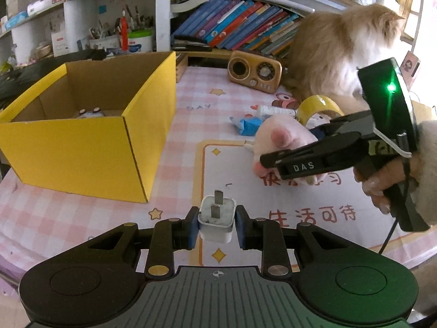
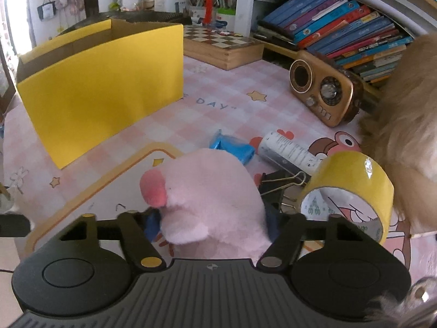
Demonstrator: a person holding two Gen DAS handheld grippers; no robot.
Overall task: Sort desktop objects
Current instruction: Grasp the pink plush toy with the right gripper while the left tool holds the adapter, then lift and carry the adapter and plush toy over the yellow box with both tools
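Observation:
My left gripper (image 1: 217, 224) is shut on a white plug charger (image 1: 217, 218), prongs pointing away, held above the pink checked desk mat (image 1: 191, 104). To its left stands an open yellow cardboard box (image 1: 82, 158) with a small toy (image 1: 91, 112) inside. My right gripper (image 2: 213, 222) has a pink plush toy (image 2: 213, 191) filling the gap between its pads, which press on its sides. In the left wrist view the right gripper (image 1: 284, 147) reaches in from the right around the plush (image 1: 284, 136), a hand on its handle.
Behind the plush lie a blue wrapper (image 2: 232, 149), a white tube (image 2: 286, 153), a black binder clip (image 2: 275, 184) and a yellow tape roll (image 2: 352, 188). A gold retro radio (image 2: 322, 93), leaning books (image 2: 341, 27) and a chessboard box (image 2: 221, 45) line the back. A fluffy cat (image 1: 336, 52) sits at the right.

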